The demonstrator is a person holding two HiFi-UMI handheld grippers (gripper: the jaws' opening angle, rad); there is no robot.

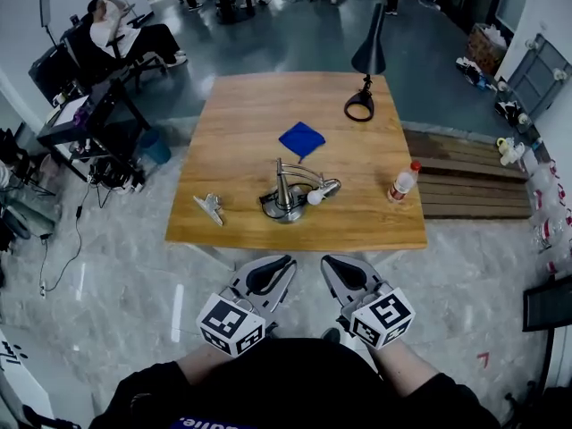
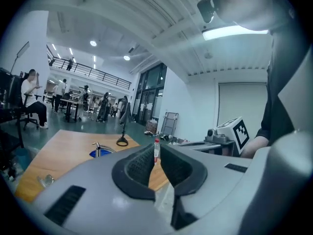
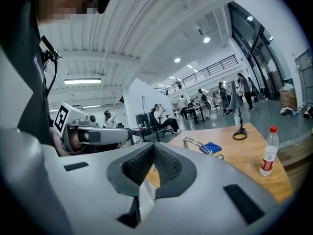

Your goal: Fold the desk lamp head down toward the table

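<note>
My left hand-held gripper [image 1: 268, 276], slightly parted, and right hand-held gripper [image 1: 349, 275], clenched, hover empty off the counter's [image 1: 250, 132] near edge. Silver desk lamp [image 1: 290, 195] sits mid-counter.

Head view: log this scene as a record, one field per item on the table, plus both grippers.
table: wooden
silver desk lamp: centre, arm bent over, bulb end low beside its base
blue cloth: just behind the silver lamp
black lamp: far edge, upright
bottle: right side, red cap, standing
metal clip: left, near front edge
left gripper: short of the table, jaws slightly apart, empty
right gripper: beside it, jaws together, empty
</note>
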